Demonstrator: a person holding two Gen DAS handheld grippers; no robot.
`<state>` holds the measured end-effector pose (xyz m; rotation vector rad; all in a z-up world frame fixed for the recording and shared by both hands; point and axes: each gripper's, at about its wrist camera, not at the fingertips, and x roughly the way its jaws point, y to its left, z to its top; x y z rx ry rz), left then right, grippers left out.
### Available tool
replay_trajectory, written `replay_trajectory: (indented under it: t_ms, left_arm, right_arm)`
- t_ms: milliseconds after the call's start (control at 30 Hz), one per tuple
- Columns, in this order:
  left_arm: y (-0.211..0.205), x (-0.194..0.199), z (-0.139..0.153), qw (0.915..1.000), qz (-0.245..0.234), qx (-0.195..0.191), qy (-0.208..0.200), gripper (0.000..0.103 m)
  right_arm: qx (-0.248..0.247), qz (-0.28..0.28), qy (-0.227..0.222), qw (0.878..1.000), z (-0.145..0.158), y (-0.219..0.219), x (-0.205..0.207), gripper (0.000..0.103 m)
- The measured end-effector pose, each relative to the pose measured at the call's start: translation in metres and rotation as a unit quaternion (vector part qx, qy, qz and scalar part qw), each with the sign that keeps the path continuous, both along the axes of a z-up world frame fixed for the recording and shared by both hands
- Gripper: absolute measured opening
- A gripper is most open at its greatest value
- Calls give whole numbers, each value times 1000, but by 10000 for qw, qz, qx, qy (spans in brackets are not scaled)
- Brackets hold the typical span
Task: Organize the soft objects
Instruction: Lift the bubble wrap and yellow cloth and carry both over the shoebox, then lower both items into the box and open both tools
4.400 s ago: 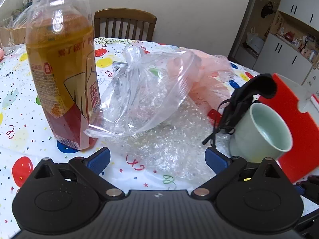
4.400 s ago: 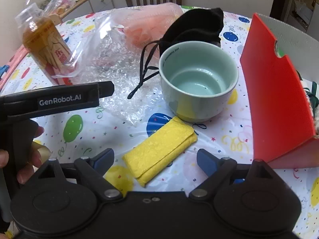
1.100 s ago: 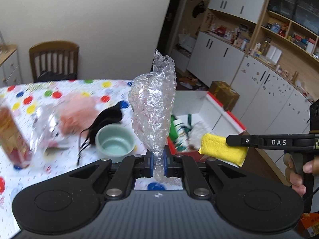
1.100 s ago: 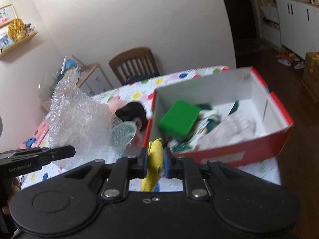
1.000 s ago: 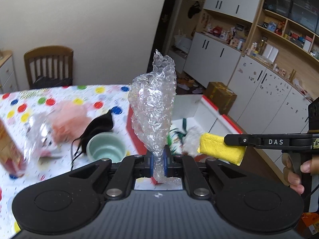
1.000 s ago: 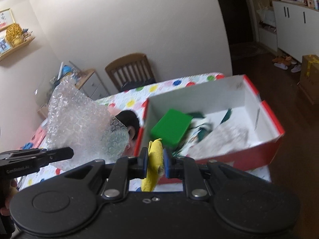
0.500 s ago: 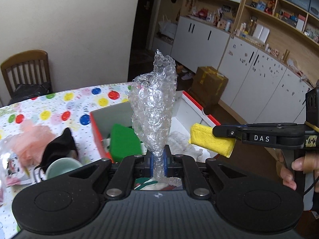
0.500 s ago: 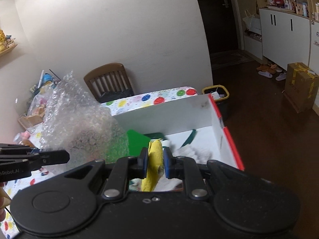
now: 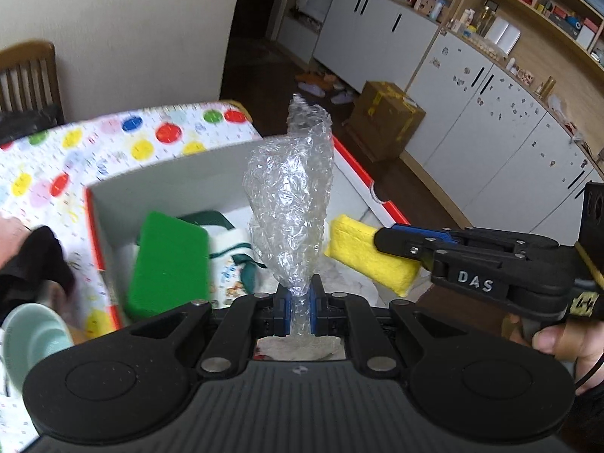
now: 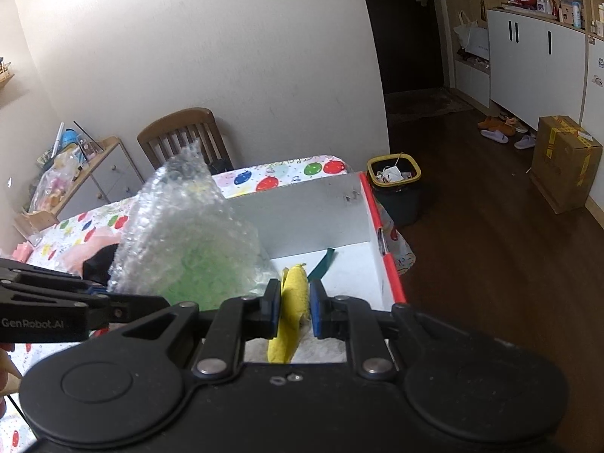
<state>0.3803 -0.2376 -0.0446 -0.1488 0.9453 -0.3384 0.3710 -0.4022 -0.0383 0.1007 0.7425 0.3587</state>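
The left gripper (image 9: 298, 311) is seen clamped on the lower end of a crumpled sheet of bubble wrap (image 9: 290, 204), which stands upright from between the blue pads, over the open box (image 9: 166, 185). The right gripper (image 10: 295, 311) is closed on a yellow pouch (image 10: 290, 302), which is pinched edge-on between its pads and hangs a little below them; in the left wrist view the same pouch is seen sticking out sideways from the black fingers (image 9: 404, 243), above the right side of the box. The box is red outside and white inside, and it is placed at the table's far right corner, on the balloon-print tablecloth (image 9: 113, 139). Inside it, a green block (image 9: 170, 260) is leaned against the left wall, with a printed cloth with green straps (image 9: 230, 260) beside it. A pale green cup (image 9: 34, 336) and a black cloth (image 9: 34, 264) are seen on the table just left of the box. A thumb (image 9: 551, 341) is visible on the right gripper's handle.
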Motion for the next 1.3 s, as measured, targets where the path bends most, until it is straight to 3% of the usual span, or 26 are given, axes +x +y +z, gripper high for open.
replay_trajectory:
  t_ms: [367,567,1067,1300]
  left_arm:
    - [-18,37,-30,9990,202,128,381,9]
    - [-21,45,-47,9971,356,420,530,9]
    - [-17,44,-74,9917,501,962,698,9]
    - [-17,39,-72,9915,550,1010,604,9]
  right_arm:
    - [-282,148,124,9994,-23,10,17,15]
    - [-399,224,198,9988,-33,11,19,15]
    - [-716,565,594,9941,-43,22,26,15]
    - [-760,574,647,9933,-43,17,26,21]
